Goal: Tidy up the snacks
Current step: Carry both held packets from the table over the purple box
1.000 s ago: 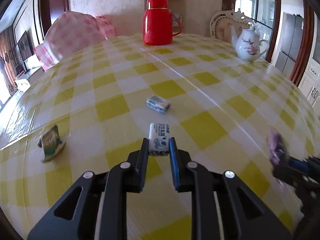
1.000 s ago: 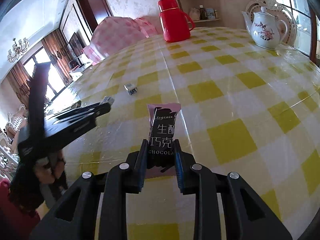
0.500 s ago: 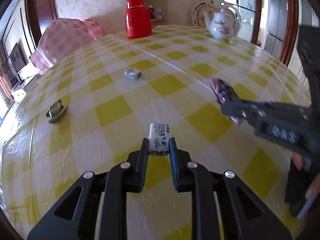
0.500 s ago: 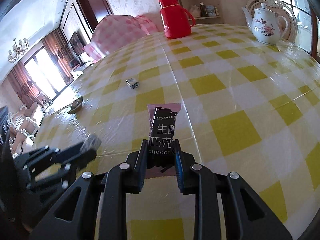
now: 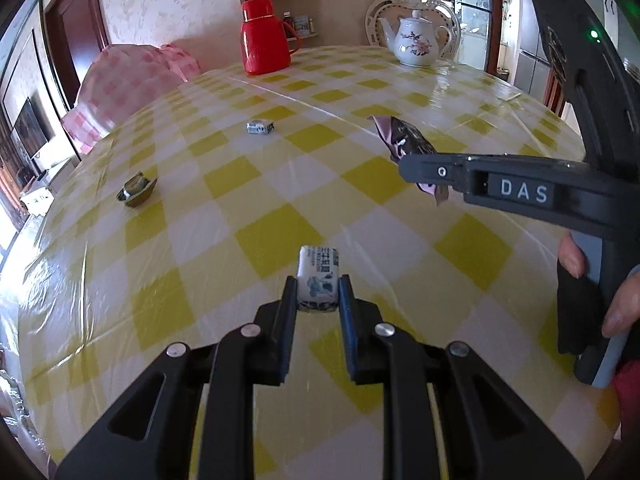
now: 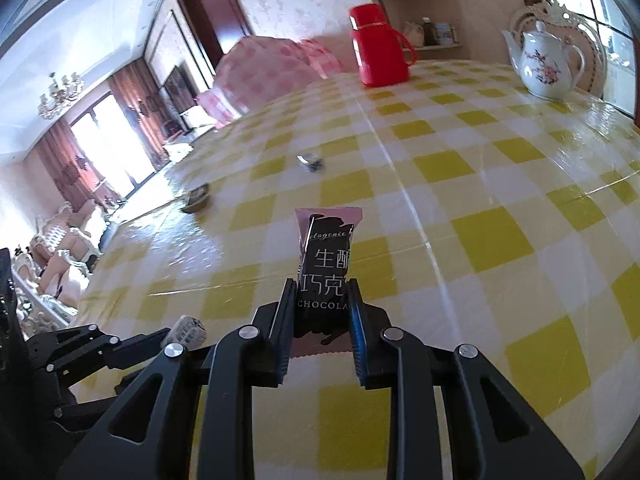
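Snacks mid-sort: two in our tongs, two loose on the checked table.

Left to right, we see the green-gold snack and small blue-white packet lying well apart, uncollected. Our left gripper is clamped on a blue-white candy above the cloth; our right gripper pinches the chocolate bar. No gathering spot visible; we judge roughly half remains.

Yellow-and-white checked tablecloth, red thermos, white floral teapot, black-and-pink chocolate wrapper.
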The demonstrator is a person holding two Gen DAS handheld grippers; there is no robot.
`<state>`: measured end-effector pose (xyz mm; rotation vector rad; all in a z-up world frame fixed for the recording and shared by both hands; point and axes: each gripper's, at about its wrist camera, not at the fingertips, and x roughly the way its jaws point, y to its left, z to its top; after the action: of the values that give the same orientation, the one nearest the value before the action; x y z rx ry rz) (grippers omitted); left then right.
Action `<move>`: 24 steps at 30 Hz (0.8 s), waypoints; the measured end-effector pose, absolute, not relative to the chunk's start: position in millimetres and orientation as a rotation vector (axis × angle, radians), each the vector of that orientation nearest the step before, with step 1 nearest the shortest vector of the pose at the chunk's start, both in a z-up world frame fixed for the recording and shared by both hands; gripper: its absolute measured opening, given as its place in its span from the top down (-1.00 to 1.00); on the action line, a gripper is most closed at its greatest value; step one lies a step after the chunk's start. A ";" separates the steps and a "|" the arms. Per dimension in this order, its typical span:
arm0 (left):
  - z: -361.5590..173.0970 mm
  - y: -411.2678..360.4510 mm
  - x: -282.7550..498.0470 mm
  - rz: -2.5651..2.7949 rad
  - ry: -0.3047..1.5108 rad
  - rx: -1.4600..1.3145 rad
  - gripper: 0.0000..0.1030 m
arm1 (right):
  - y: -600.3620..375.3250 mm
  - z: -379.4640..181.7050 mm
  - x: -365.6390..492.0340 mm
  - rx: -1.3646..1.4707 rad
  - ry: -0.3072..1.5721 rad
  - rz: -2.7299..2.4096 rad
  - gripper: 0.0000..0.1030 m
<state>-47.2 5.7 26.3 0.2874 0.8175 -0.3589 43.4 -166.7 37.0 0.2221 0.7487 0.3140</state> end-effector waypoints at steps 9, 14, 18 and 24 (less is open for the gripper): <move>25.5 30.5 -84.3 -0.334 0.834 0.319 0.60 | -149.5 37.2 9.3 0.234 0.760 0.378 0.52; 23.5 45.7 -102.6 -0.318 0.833 0.332 0.60 | -133.6 38.0 -12.7 0.237 0.763 0.422 0.52; 27.1 60.7 -117.9 -0.309 0.824 0.332 0.60 | -116.9 41.1 -33.9 0.226 0.757 0.471 0.52; 33.7 88.4 -139.1 -0.287 0.815 0.332 0.60 | -81.2 42.1 -60.9 0.180 0.762 0.536 0.52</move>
<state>-139.1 88.4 33.7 0.3321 0.8154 -0.2870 -60.9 -81.2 42.1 0.1796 0.7615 0.5359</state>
